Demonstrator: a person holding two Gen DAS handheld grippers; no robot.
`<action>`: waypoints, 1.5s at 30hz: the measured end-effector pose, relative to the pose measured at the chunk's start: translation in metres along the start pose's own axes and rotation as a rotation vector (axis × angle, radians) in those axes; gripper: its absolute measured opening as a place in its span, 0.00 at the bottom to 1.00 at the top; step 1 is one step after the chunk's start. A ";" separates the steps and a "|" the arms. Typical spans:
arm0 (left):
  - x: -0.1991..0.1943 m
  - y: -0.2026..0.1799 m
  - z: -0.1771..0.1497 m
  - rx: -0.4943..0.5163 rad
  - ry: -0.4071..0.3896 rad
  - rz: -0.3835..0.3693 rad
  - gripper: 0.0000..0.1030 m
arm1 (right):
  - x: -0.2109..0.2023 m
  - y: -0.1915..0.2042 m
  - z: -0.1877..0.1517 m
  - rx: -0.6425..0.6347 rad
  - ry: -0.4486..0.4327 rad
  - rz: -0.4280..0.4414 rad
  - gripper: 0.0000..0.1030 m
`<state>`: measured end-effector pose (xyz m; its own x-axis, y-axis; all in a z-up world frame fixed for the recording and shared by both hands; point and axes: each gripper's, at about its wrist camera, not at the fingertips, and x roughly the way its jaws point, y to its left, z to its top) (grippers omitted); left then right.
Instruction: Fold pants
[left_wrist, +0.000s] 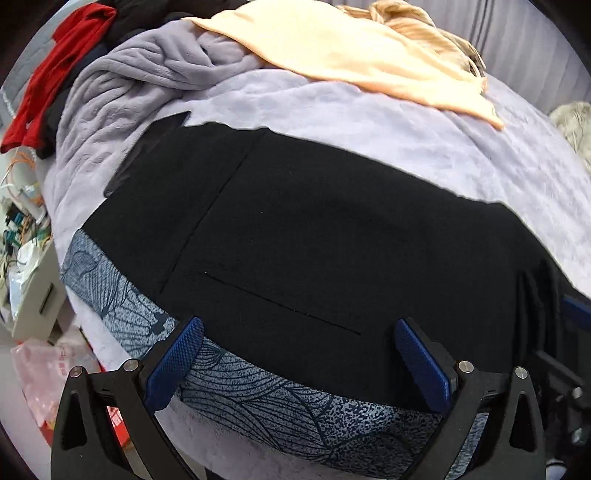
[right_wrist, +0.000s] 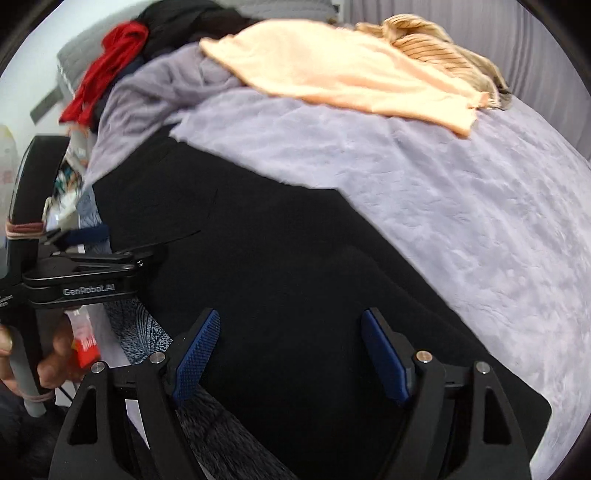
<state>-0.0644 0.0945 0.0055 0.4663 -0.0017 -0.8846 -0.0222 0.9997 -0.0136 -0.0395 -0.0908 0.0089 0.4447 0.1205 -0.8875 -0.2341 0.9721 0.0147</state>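
Black pants (left_wrist: 314, 229) lie flat across a lavender plush blanket (left_wrist: 369, 129) on a bed, folded into a wide band with a seam line showing. They also fill the middle of the right wrist view (right_wrist: 295, 266). My left gripper (left_wrist: 299, 362) is open and empty, just above the pants' near edge. My right gripper (right_wrist: 291, 350) is open and empty over the pants. The left gripper's body (right_wrist: 81, 273) shows at the left of the right wrist view, held by a hand.
A blue-grey patterned cloth (left_wrist: 236, 384) lies under the pants' near edge. A peach garment (left_wrist: 351, 55) and a tan ribbed one (right_wrist: 436, 40) lie at the far side. Red clothing (left_wrist: 55, 74) and dark clothing are piled at the far left. Clutter (left_wrist: 22, 229) sits beside the bed.
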 end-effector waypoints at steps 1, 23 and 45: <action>-0.004 0.002 0.000 0.000 -0.006 -0.005 1.00 | 0.010 0.010 0.002 -0.056 0.024 -0.030 0.94; 0.009 0.172 0.032 -0.299 -0.004 -0.256 1.00 | 0.106 0.101 0.162 -0.292 0.148 0.244 1.00; 0.007 0.163 0.092 0.354 -0.109 -0.748 1.00 | -0.001 0.134 0.138 -0.585 -0.125 0.533 0.17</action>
<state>0.0167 0.2600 0.0402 0.3309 -0.6843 -0.6498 0.5981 0.6847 -0.4165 0.0477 0.0672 0.0754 0.2310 0.5944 -0.7702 -0.8425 0.5182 0.1473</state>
